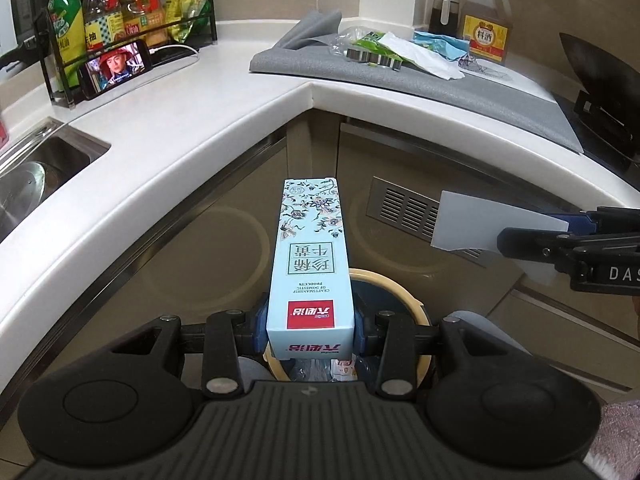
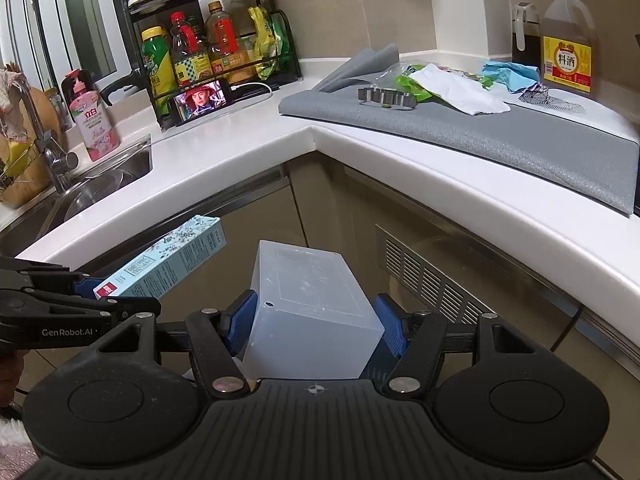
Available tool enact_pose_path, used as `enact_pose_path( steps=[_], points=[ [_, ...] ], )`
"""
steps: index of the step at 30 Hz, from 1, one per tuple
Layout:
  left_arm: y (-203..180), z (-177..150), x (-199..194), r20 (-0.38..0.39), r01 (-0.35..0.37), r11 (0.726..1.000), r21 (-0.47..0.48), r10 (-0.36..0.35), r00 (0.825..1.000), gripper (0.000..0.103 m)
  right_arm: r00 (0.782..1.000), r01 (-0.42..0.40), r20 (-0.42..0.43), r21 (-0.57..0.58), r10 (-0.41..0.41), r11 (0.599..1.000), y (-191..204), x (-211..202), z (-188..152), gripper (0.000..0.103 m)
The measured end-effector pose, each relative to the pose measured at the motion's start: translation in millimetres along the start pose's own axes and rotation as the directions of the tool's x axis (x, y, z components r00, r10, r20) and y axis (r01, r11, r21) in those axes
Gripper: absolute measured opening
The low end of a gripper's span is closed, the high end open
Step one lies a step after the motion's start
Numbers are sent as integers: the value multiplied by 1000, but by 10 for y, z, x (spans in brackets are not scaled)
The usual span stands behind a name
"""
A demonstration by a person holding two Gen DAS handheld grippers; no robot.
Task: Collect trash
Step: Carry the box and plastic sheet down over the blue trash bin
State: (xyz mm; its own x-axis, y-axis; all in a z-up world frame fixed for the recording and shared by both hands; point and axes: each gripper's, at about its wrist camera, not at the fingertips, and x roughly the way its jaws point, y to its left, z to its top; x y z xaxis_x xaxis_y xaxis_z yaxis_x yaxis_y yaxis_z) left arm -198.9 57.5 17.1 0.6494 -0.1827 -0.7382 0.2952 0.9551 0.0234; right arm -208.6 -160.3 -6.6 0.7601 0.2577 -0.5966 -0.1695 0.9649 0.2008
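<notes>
My left tool is squeezing a long light-blue cardboard box with flowers printed on it. The box sticks out forward from the blue pads. It is right above the round bin with a cream rim, which stands on the floor in front of the corner cupboards. I can see some wrappers inside the bin.

My right tool is squeezing a cloudy white plastic box by its two sides. In the left view this box is to the right of the bin and higher than it, in front of a metal vent in the cupboard door.

More trash is up on the white worktop, well above the bin. It lies on a grey mat: a crumpled white paper, a green wrapper and a blue wrapper. A silver metal cutter lies beside them.
</notes>
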Motion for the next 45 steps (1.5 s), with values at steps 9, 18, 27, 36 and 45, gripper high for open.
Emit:
enact_pose_path(
  steps=[9,18,27,36,45],
  points=[
    [-9,9,22,-6,3,1000,7,-3,1000,43,1000,8,-17,15,-8,1000,-36,39,-7,67],
    [-7,6,44,-11,6,1000,8,-6,1000,43,999,11,-31,13,-10,1000,-2,71,0,67],
    [9,11,118,-34,12,1000,2,-12,999,43,998,28,-52,17,-27,999,-11,156,26,67],
    [50,67,279,-72,13,1000,-12,-14,997,43,996,38,-80,1,-38,999,-13,311,30,67],
    [104,109,594,-135,33,998,-50,-39,990,43,989,53,-138,9,-52,999,-79,586,50,67]
  ],
)
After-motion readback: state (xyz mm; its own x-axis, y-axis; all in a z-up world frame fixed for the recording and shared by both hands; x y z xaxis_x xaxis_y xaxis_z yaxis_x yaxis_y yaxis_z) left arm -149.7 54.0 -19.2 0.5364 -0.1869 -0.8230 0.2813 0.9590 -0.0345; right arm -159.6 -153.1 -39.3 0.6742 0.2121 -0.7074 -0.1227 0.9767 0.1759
